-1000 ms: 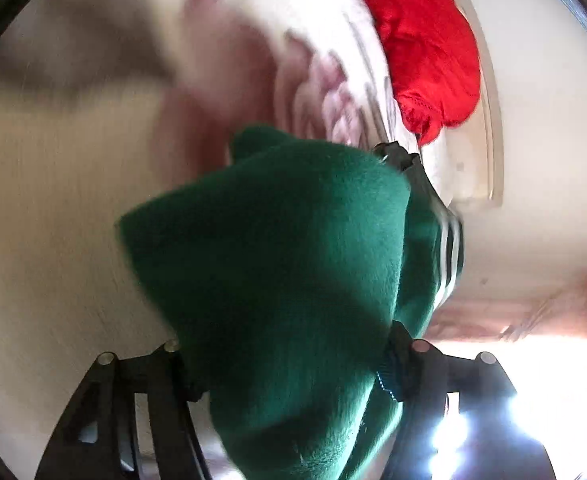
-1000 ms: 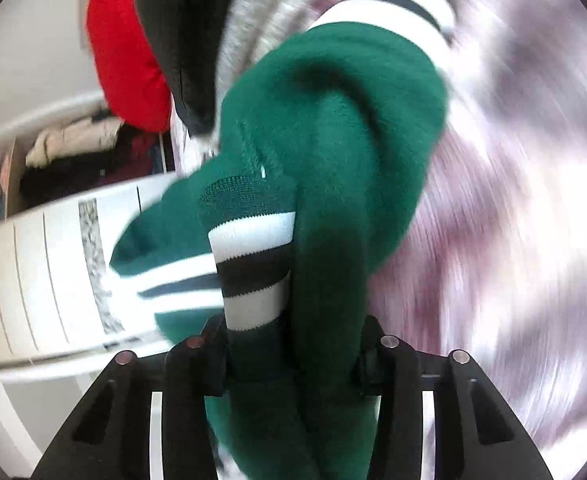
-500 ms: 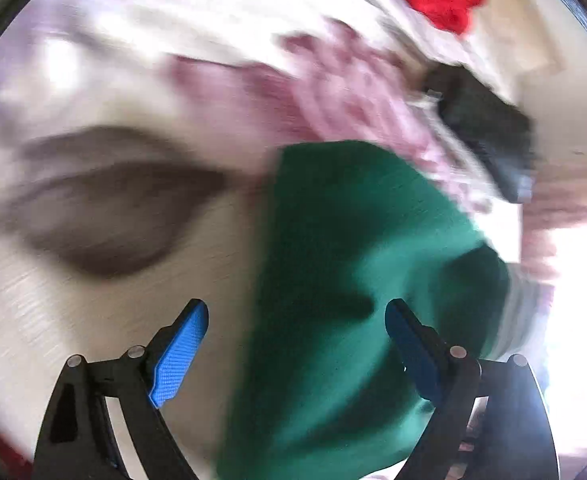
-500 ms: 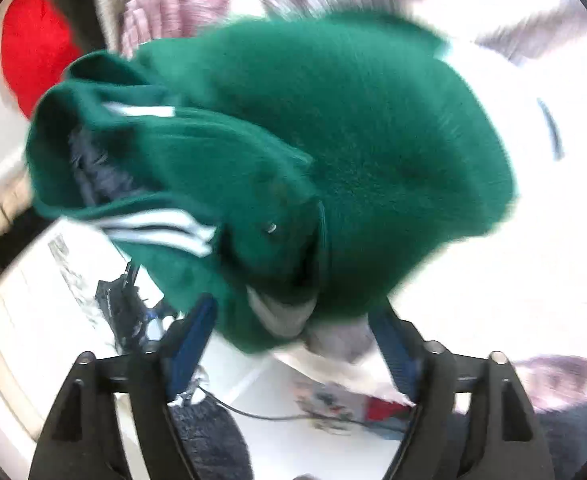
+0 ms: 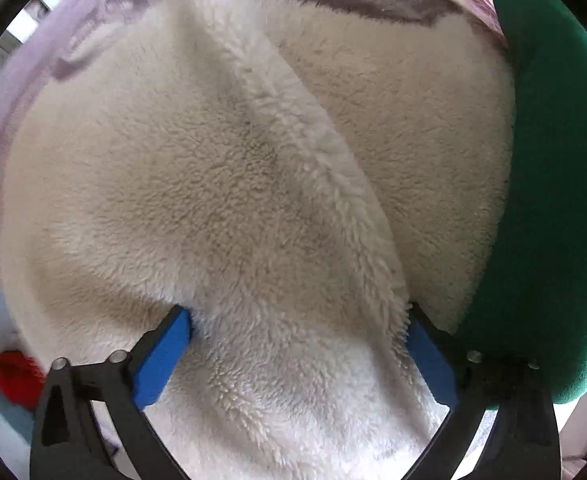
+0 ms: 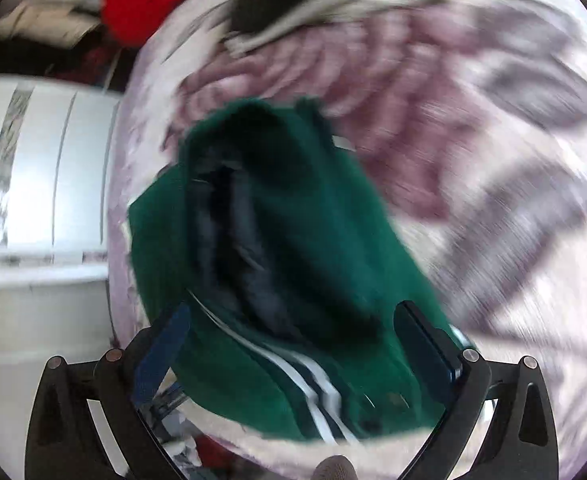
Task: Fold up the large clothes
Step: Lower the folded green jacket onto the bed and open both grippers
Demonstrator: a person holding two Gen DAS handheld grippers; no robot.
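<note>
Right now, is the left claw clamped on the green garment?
No: the left claw stands open over cream fleece, and the green garment lies beside it.

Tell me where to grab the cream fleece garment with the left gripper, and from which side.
Grip the raised ridge of the cream fleece garment, coming from above. It stands proud of the flatter pile around it and runs diagonally, so the jaws should straddle it crosswise. The left gripper, just opened, already has fleece between its pads. Keep clear of the green garment alongside.
</note>
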